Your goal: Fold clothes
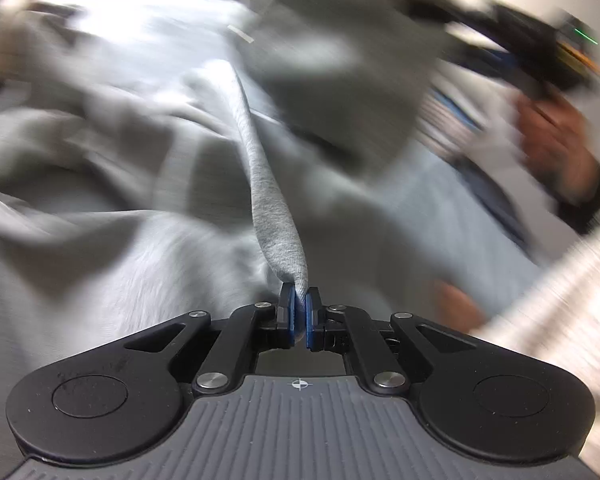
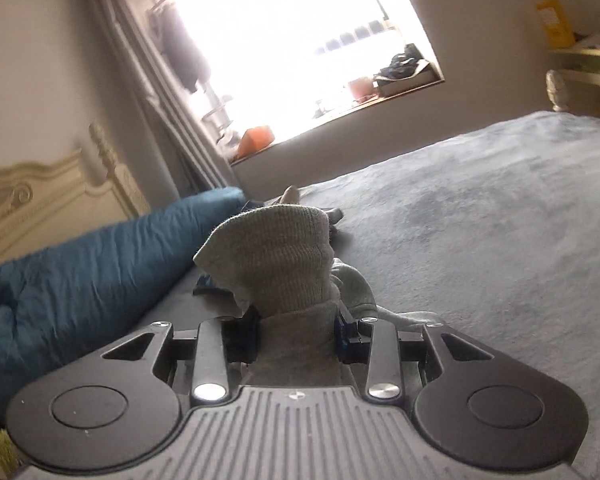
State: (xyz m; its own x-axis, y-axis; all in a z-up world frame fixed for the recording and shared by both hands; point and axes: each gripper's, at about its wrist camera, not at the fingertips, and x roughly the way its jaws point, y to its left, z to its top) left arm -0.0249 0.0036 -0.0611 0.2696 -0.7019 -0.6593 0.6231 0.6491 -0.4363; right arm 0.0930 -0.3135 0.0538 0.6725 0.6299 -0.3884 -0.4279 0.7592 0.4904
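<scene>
Daylight floods through a wide window (image 2: 300, 32) onto a bed spread with a soft grey-blue fleece blanket (image 2: 480, 208), a carved cream headboard (image 2: 40, 196) at one end and a rumpled teal quilt (image 2: 80, 272) beside it.

On the right, the black two-finger gripper (image 2: 298, 334) stands partly open, its blue pads pressed on either side of a thick bunch of grey ribbed-knit fabric, the cuff or hem of a sweatshirt (image 2: 276, 264), which rises up past the fingertips. More of the grey cloth trails down onto the blanket behind it.

On the left, the other gripper (image 1: 299, 312) is pinched almost completely together on a thin fold of light heather-grey jersey garment (image 1: 268, 184), drawn taut away from the fingertips towards a blurred heap of grey cloth. A person's hand (image 1: 556, 148) shows, smeared, at the right edge.
</scene>
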